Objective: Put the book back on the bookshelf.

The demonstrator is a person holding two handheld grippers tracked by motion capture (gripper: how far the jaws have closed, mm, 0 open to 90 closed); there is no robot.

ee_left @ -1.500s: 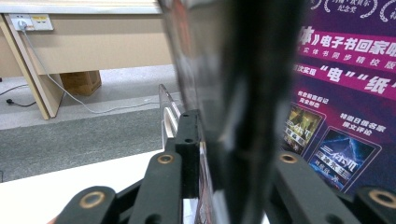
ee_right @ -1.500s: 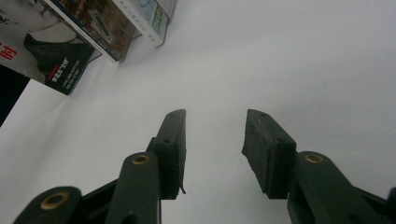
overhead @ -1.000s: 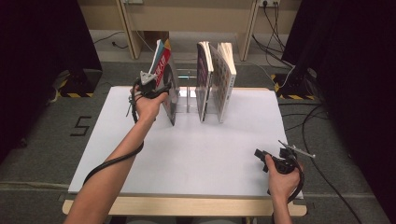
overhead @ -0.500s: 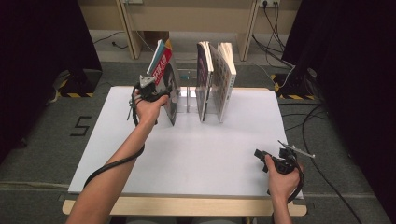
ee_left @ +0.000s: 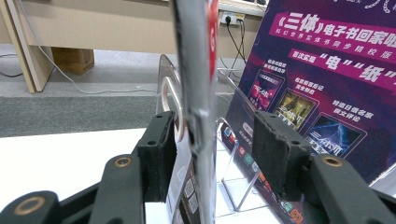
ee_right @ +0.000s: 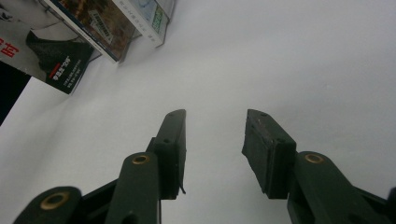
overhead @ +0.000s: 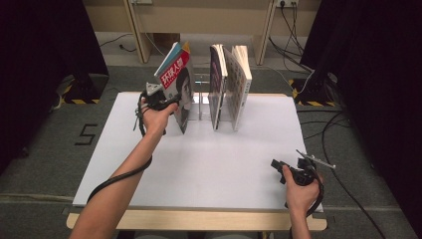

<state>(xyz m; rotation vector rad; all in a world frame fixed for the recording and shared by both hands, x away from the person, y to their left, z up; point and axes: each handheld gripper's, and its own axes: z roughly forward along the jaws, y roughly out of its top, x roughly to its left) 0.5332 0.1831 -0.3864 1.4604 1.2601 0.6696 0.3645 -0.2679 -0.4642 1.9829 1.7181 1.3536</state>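
- The white counter (overhead: 199, 169) is set out as a shelving station: a clear acrylic book stand (overhead: 200, 99) is stood near its far edge, so that books can be kept upright between the dividers.
- Two books (overhead: 229, 84) are already stood on end in the right part of the stand, leaning lightly on each other; the purple back cover of the nearer one (ee_left: 322, 79) is seen close by in the left gripper view.
- The red-and-white magazine (overhead: 176, 84) is stood in the left slot of the stand, tilted to the left with its top edge away from the other books. It is judged to be resting on the stand rather than carried.
- The left gripper (overhead: 158, 97) is held level at the magazine's near edge, presumably so that it can be steadied while it settles. Its fingers have just been opening: the magazine's spine (ee_left: 198, 93) is seen between the two pads, with the left pad (ee_left: 161, 149) just beside it and the right pad well clear, so nothing is pinched.
- The right gripper (overhead: 288, 169) is kept parked near the counter's front right corner, out of the way. Its fingers (ee_right: 173, 140) are spread wide over bare counter, with nothing between them.
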